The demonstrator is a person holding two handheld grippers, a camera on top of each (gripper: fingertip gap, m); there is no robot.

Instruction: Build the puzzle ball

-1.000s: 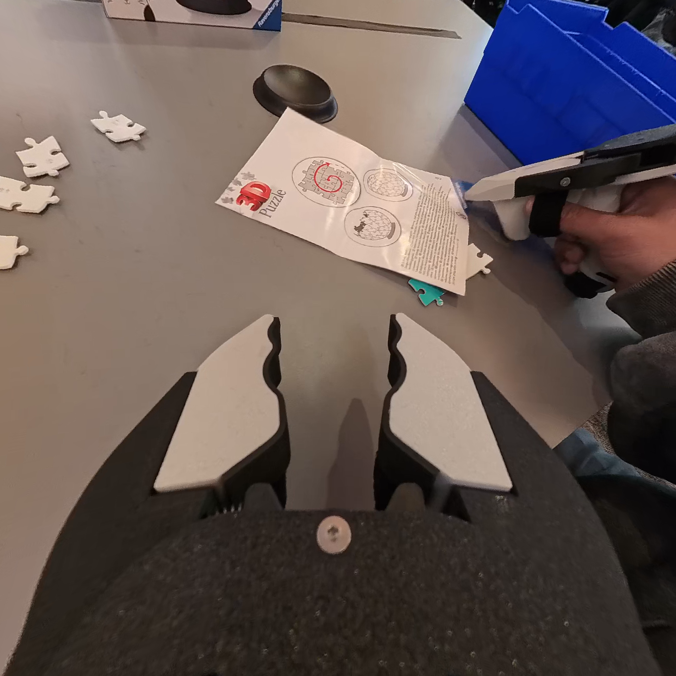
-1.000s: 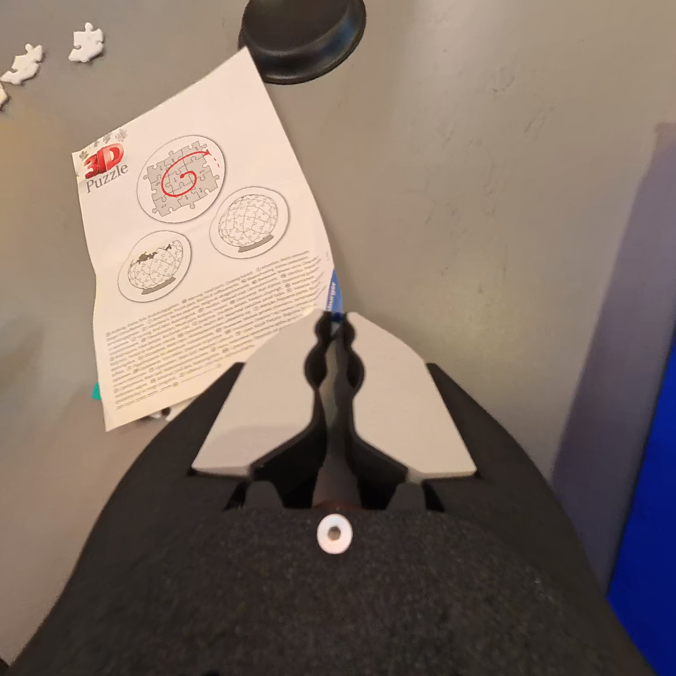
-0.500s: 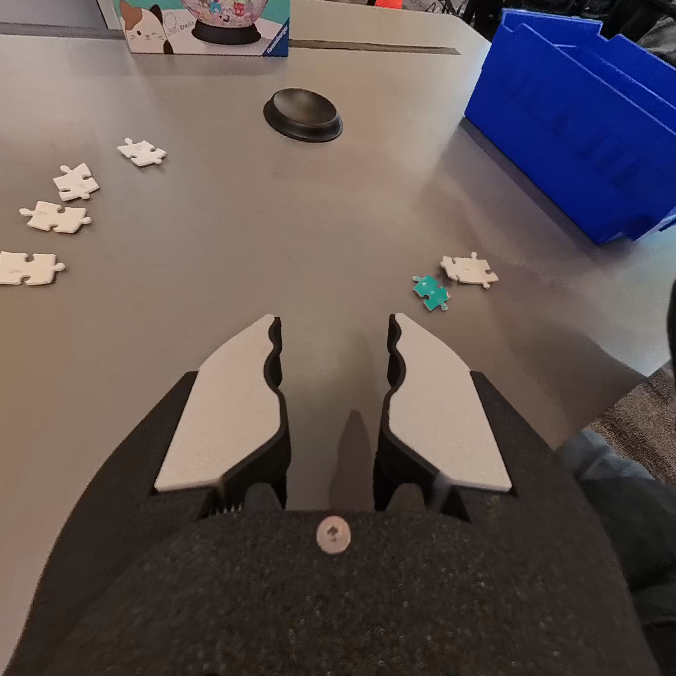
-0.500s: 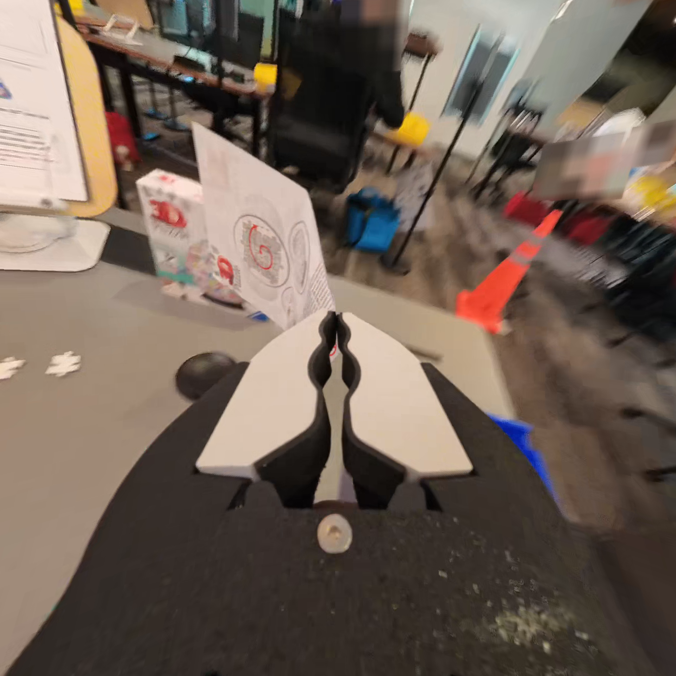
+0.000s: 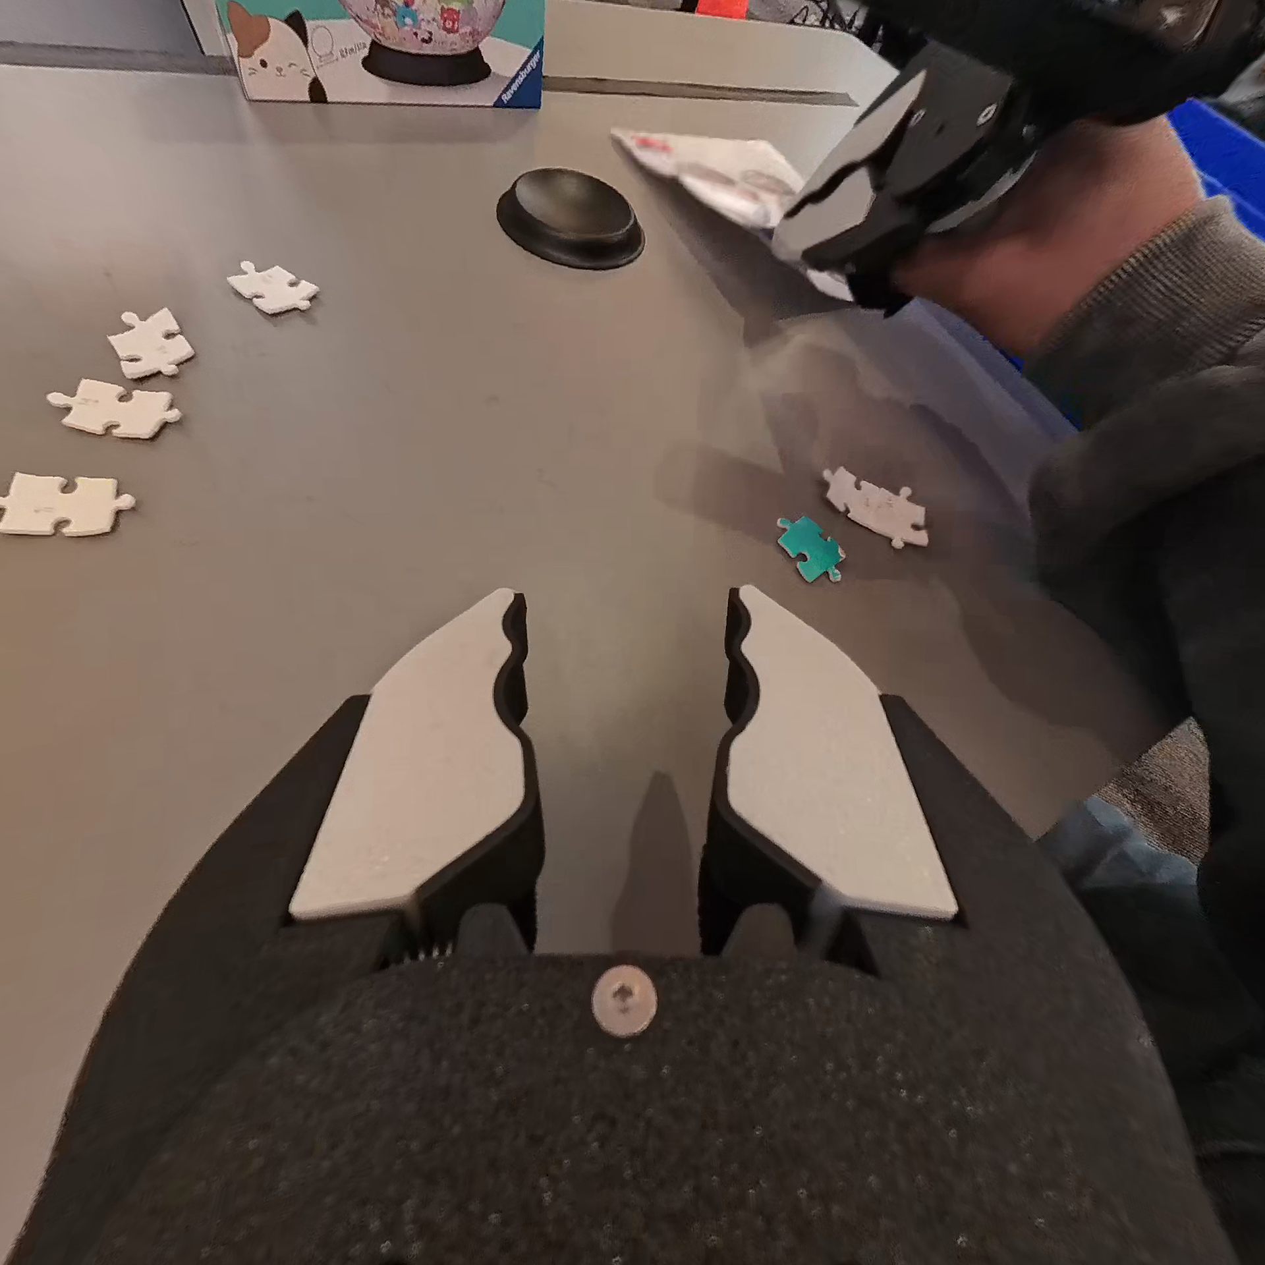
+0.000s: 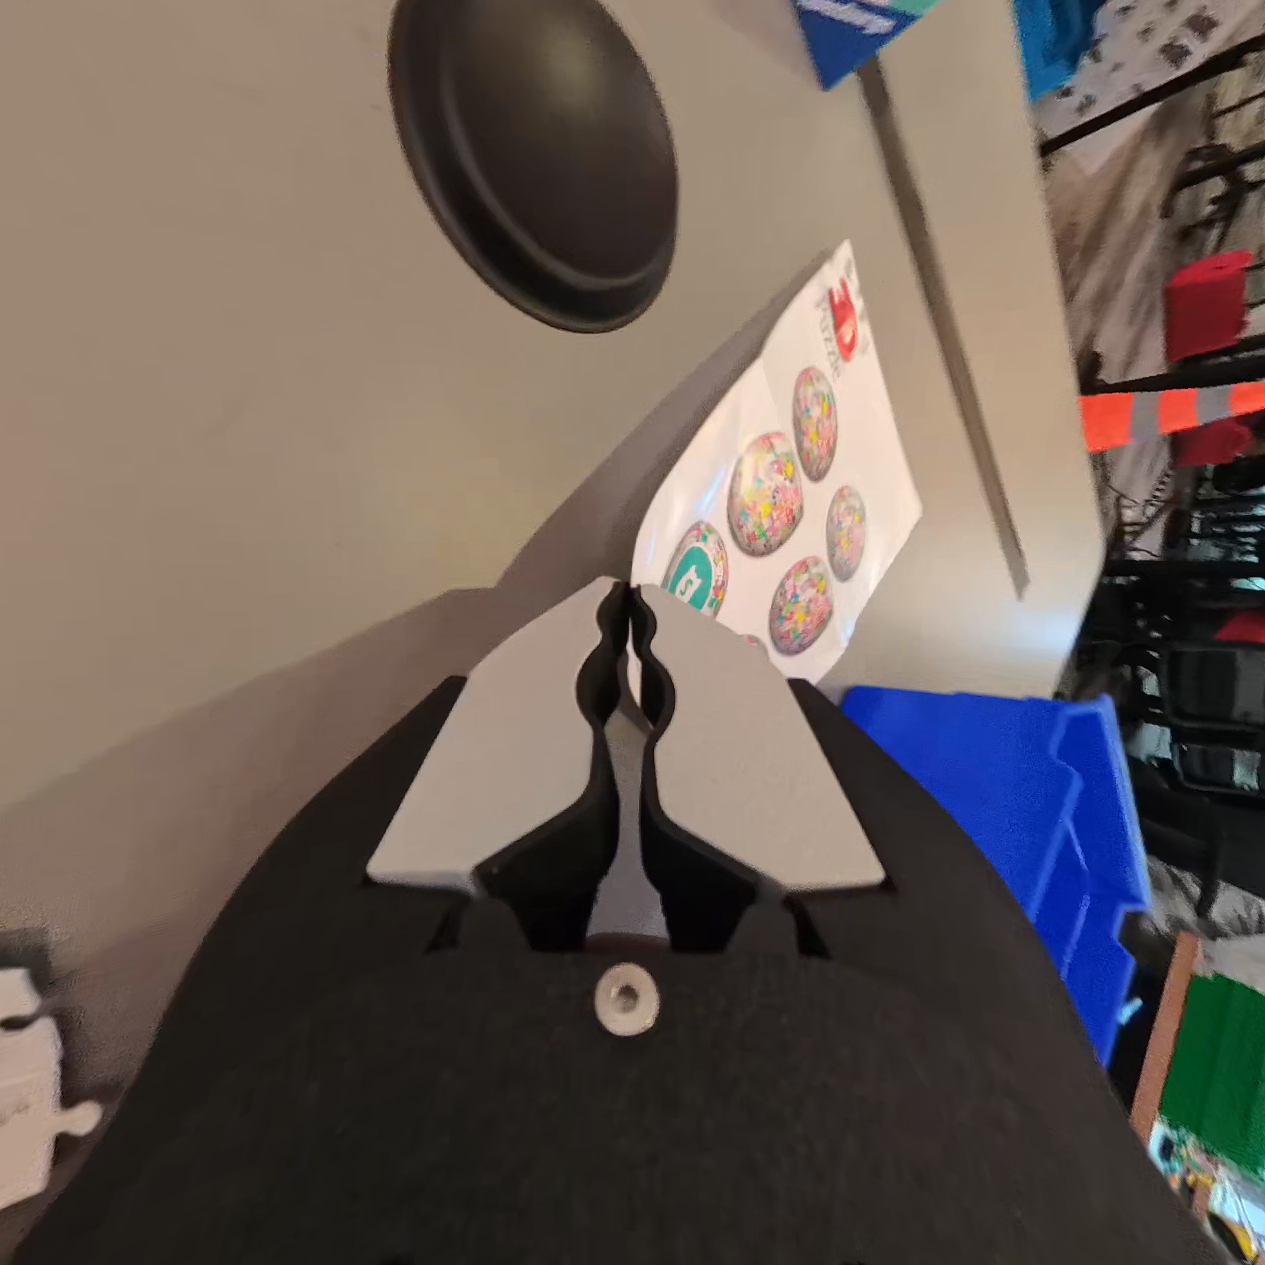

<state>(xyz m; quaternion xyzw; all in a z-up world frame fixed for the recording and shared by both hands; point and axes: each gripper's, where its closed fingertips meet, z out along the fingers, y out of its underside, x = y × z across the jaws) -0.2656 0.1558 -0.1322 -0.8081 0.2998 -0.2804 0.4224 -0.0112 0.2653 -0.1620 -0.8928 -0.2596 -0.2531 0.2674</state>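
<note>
My right gripper pinches the instruction sheet — I should lay it flat beyond the black stand, clear of the loose puzzle pieces. Left gripper waits, jaws apart, empty.

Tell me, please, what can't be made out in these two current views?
- Instruction sheet: left wrist view, near end hidden by the right gripper.
- Puzzle box: same view, top cut off.
- White puzzle piece: right wrist view, cut off and blurred.
</note>
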